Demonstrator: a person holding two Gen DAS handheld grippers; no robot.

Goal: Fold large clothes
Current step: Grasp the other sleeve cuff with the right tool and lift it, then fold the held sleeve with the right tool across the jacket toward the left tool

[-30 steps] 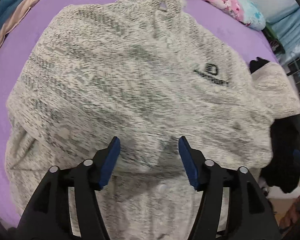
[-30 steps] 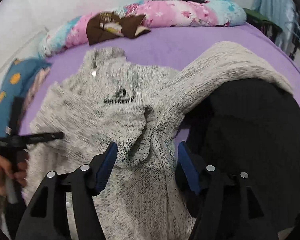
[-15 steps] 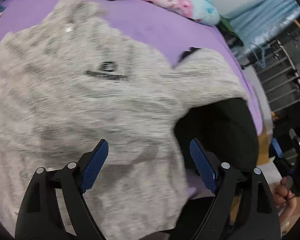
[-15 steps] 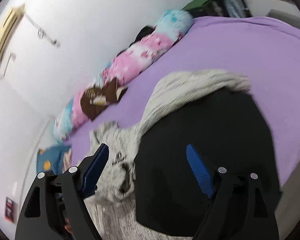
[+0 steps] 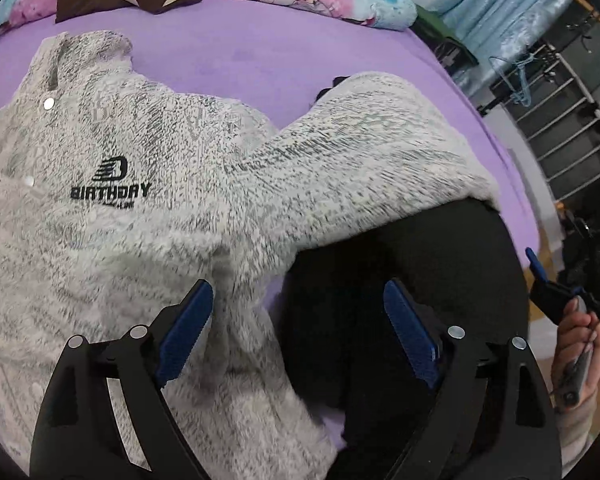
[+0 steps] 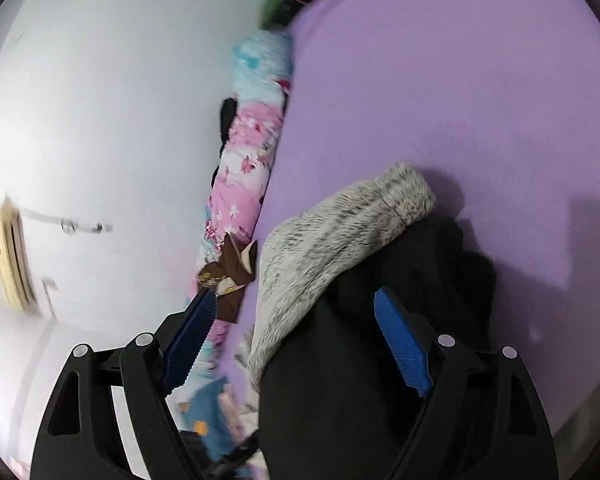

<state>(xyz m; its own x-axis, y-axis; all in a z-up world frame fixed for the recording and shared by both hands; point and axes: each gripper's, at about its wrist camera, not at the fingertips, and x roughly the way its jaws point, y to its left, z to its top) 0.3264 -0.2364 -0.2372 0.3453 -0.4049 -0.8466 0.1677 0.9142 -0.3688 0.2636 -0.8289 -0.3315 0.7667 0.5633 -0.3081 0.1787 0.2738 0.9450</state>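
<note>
A grey fleece sweater (image 5: 148, 208) lies spread on the purple bed (image 5: 260, 52), one sleeve (image 5: 364, 168) draped over a black garment (image 5: 412, 280). Both grippers, left gripper (image 5: 298, 330) and right gripper (image 6: 296, 332), hover with jaws released; folding likely begins by grasping that sleeve.

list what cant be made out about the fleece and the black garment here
- Left wrist view: the grey fleece runs off the left and bottom edges; the hem is hidden behind the left claw.
- Both views: the black garment shows no shape; partly under the fleece sleeve.
- Right wrist view: motion blur.
</note>
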